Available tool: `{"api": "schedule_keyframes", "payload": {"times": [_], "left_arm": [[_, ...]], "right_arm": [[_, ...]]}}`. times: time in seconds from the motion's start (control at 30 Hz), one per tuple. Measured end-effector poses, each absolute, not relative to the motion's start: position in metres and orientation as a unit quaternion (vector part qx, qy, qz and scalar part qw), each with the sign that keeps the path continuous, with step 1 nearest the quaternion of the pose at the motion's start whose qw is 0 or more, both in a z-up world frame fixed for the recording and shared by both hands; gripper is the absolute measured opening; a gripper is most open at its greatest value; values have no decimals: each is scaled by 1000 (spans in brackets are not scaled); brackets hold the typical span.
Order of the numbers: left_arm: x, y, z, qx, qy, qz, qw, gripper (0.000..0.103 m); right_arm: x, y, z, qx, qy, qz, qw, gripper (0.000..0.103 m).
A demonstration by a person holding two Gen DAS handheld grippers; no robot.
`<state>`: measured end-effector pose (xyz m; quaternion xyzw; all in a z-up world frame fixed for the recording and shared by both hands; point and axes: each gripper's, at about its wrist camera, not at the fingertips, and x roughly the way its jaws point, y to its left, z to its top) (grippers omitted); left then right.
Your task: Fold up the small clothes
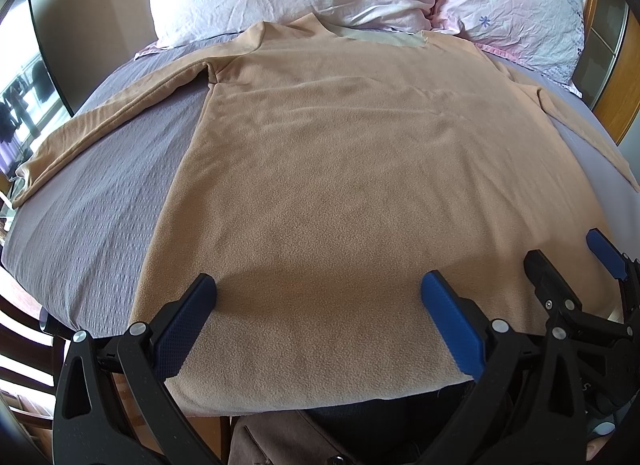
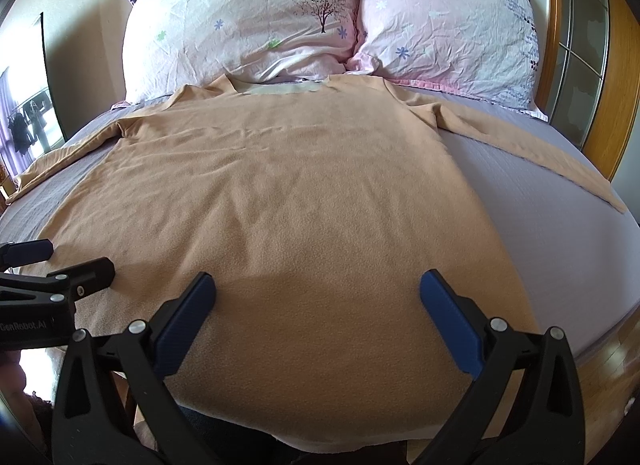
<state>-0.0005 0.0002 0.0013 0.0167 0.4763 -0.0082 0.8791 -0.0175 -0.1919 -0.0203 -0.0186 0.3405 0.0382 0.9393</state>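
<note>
Bed (image 1: 100,201): tan shirt (image 1: 340,185) flat, sleeves spread.

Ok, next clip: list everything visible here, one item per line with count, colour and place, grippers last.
long-sleeved fleece top: one, tan with a pale collar, spread flat on the bed, collar toward the pillows, hem at the near edge, sleeves stretched out to both sides.
bed sheet: one, grey-lilac, under the top.
pillows: two, pale pink with flower and tree prints, side by side at the head of the bed.
wooden frame: brown, at the right of the bed.
left gripper: black with blue pads, open, over the hem.
right gripper: black with blue pads, open, over the hem beside the left one.
</note>
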Motion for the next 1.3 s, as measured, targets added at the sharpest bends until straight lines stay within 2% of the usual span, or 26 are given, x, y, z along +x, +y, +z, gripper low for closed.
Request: {"api": "schedule_keyframes", "payload": {"times": [0.1,0.17,0.4,0.43,0.47,0.63,0.7,0.83,0.93,1.03,1.13,1.3], "left_arm": [[-4,-1,2,18,463,-8,886,102],[-8,-1,0,18,441,-6,897,102],[-3,2,1,7,418,-22,908,102],[0,5,3,-5,413,-38,910,102],[2,9,5,-24,405,-62,912,102],[7,24,18,-99,347,-150,921,102],[7,26,24,-104,317,-156,930,102],[12,31,32,-116,289,-166,936,102],[20,40,33,-133,284,-171,934,102],[21,55,35,-158,273,-173,933,102],[23,77,34,-195,266,-173,928,102],[34,116,34,-235,269,-128,925,102]], "right_arm": [[-12,-202,-20,-26,329,87,940,101],[-7,-229,-9,13,327,105,939,101],[13,-425,57,213,269,-102,934,101],[18,-459,58,256,270,-135,918,94],[23,-488,57,296,273,-159,901,81],[50,-592,27,440,295,-227,817,51],[57,-608,17,454,296,-241,805,51],[66,-630,-9,506,288,-245,775,43],[71,-635,-13,509,275,-258,774,35],[83,-642,-19,500,277,-263,777,4],[95,-608,23,428,246,-232,838,4],[133,-451,128,294,186,-2,937,4]]}}
